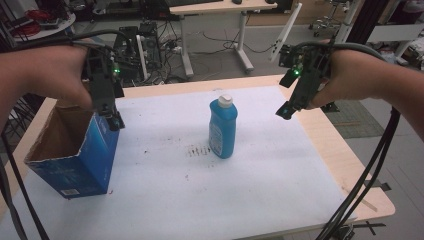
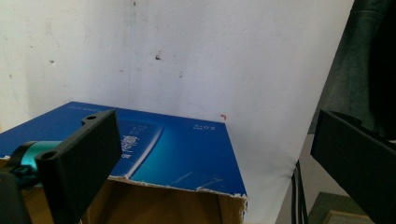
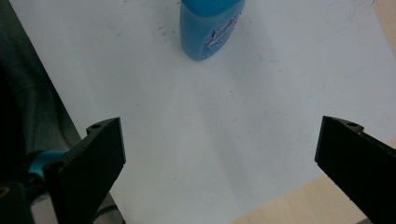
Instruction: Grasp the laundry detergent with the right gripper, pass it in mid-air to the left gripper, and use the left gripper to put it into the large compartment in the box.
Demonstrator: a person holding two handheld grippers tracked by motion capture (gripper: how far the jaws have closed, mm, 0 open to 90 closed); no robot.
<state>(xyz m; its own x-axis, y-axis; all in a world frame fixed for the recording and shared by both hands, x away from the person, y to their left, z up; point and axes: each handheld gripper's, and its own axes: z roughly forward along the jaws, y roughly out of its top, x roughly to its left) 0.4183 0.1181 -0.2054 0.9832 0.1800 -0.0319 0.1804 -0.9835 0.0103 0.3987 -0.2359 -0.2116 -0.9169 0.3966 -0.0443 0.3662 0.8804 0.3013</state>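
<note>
Left gripper (image 1: 116, 121) held over the near right corner of an open blue box (image 1: 95, 155), jaws spread wide with nothing between them. Box standing at the left edge of the white sheet (image 1: 260, 190), open top up, brown inside. Right gripper (image 1: 284, 111) raised above the sheet's right side, jaws likewise wide apart and empty. Blue bottle (image 1: 222, 131) upright near the middle of the sheet, white cap on top, well apart from both grippers and from the box. Plenty of bare sheet all around the bottle, most of it toward the near edge. Bare strip of wooden table (image 1: 345, 165) along the right, past the sheet's edge.

Seen from the left gripper view: torn, ragged rim on the box (image 2: 177, 154) at its corner, with the one jaw over the open top and the other out past the box wall. Seen from the right gripper view: the bottle's (image 3: 210, 28) lower part at the top, ahead of the jaws, label printing too blurred to read; sheet edge and wood at the lower right.
</note>
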